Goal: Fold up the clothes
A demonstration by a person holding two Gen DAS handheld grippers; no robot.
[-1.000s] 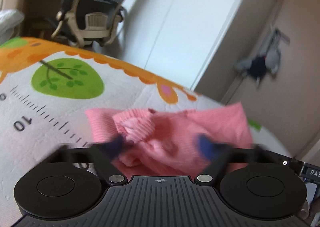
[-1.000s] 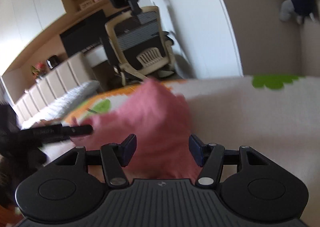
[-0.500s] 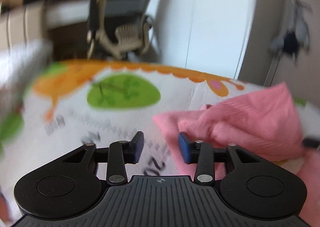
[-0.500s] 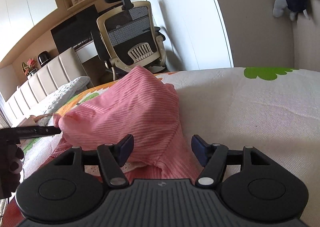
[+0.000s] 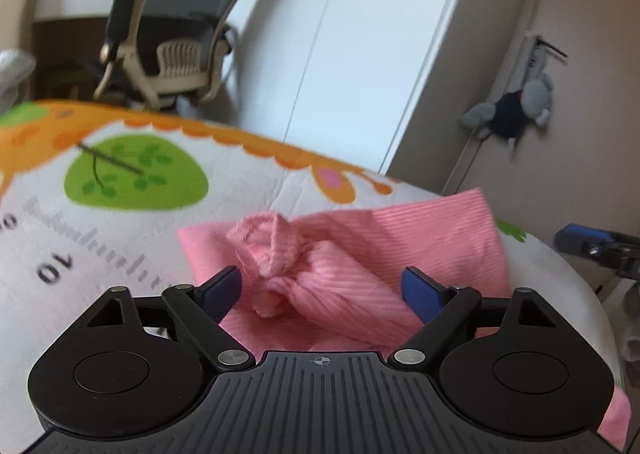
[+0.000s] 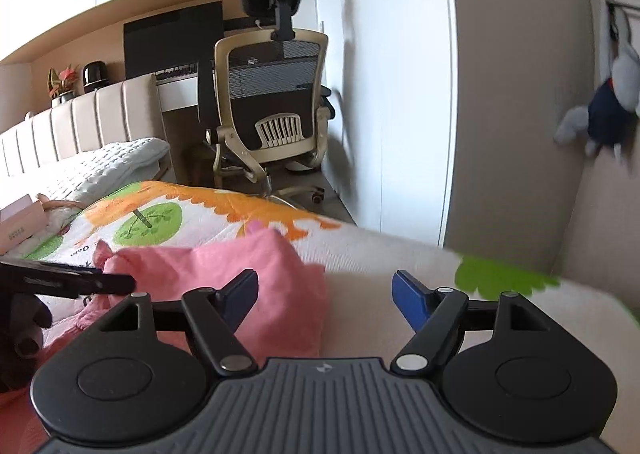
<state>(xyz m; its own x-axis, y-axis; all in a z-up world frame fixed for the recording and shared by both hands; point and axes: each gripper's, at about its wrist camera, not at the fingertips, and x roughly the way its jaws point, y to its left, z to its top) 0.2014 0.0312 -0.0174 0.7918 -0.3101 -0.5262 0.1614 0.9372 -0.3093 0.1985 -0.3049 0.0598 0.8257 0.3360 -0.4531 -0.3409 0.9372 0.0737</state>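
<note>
A pink ribbed garment lies bunched on the printed bed cover, with a crumpled cuff toward the front. My left gripper hovers just above that cuff, open, nothing between its blue pads. In the right wrist view the same pink garment lies left of centre. My right gripper is open beside the garment's right edge, over the bare cover. The left gripper's black finger and a hand show at the left. The right gripper's blue tip shows at the far right.
An office chair stands beyond the bed's far edge, by a desk with a monitor. White wardrobe doors and a hanging plush toy lie behind. A pillow and a pink box sit at the left.
The left gripper swung back to the right over the garment's cuff and its jaws widened. The right gripper opened wider and moved right; the raised garment now lies lower on the bed.
</note>
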